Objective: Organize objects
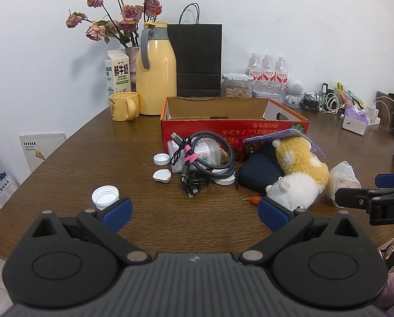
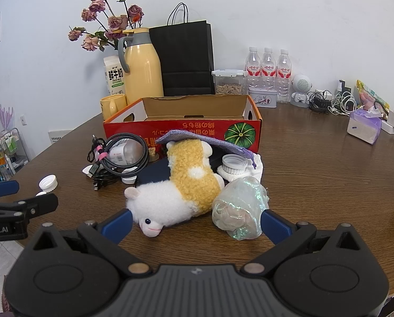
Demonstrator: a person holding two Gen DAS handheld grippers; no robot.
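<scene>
A: One red cardboard box [image 2: 182, 129] stands open behind the pile, and one plush alpaca [image 2: 178, 190] lies on its side in front of it. How many caps do you count?

B: Three loose white caps [image 1: 105, 195] on the left side of the table [image 1: 96, 158], plus one white threaded lid [image 2: 234, 164] just right of the plush. One coil of braided cable [image 1: 210, 155] lies over a clear bottle [image 1: 206, 154], and one crinkled plastic bundle [image 2: 238, 211] touches the plush's right side. Three water bottles [image 2: 268, 66] stand at the far wall.

A: Room to move?

B: Bare wood to the near left and far right; the table's near edge runs under both grippers.

A: And the grippers?

B: The left gripper [image 1: 195, 211] is spread wide, holding nothing, its left pad just beside the nearest cap. The right gripper [image 2: 195, 224] is equally wide and empty, with the plush's head and the plastic bundle between its pads.
</scene>
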